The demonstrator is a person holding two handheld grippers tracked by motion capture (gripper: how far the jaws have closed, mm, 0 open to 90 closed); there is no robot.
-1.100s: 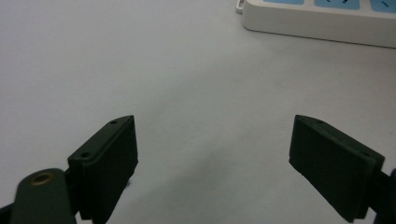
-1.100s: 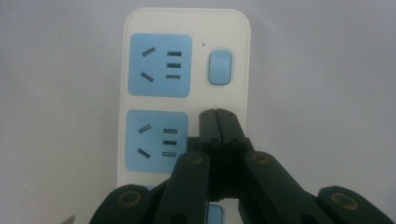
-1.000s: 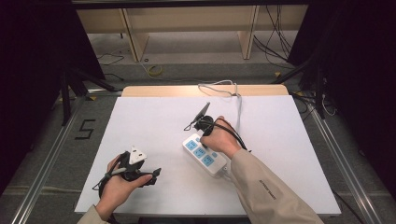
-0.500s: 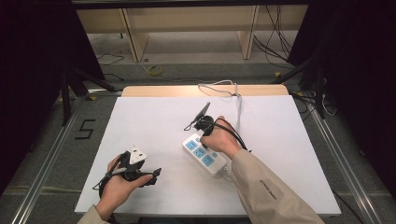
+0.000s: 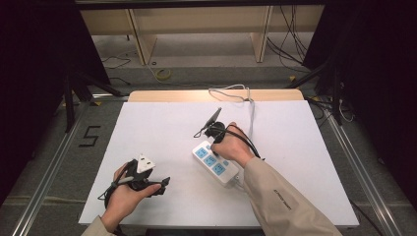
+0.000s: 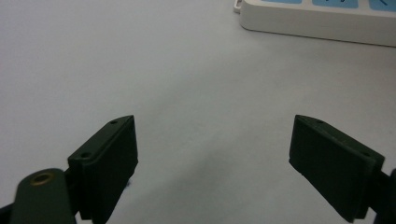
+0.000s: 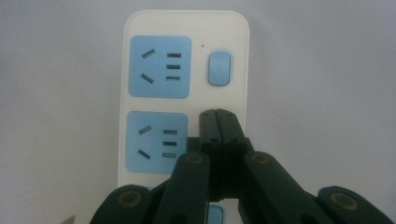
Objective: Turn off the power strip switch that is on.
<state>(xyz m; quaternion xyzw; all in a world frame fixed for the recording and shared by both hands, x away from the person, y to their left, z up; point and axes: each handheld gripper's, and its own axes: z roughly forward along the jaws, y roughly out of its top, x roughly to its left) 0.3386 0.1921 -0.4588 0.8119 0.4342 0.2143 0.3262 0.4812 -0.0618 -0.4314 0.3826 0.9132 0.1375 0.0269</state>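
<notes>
Right gripper (image 7: pixel 218 114) hangs over the power strip (image 5: pixel 216 162) mid-desk (image 5: pixel 162 123), jaws pressed together on nothing, tips just short of the switch (image 7: pixel 219 68). Left gripper (image 5: pixel 164 182) waits near the desk's front edge, jaws spread wide, empty. Risk: an off-centre poke could skid the light strip instead of clicking the switch.

Obstacle: white plastic power strip with blue sockets (image 5: pixel 216 162), mid white surface (image 5: pixel 162 128); bare room left and far right.
</notes>
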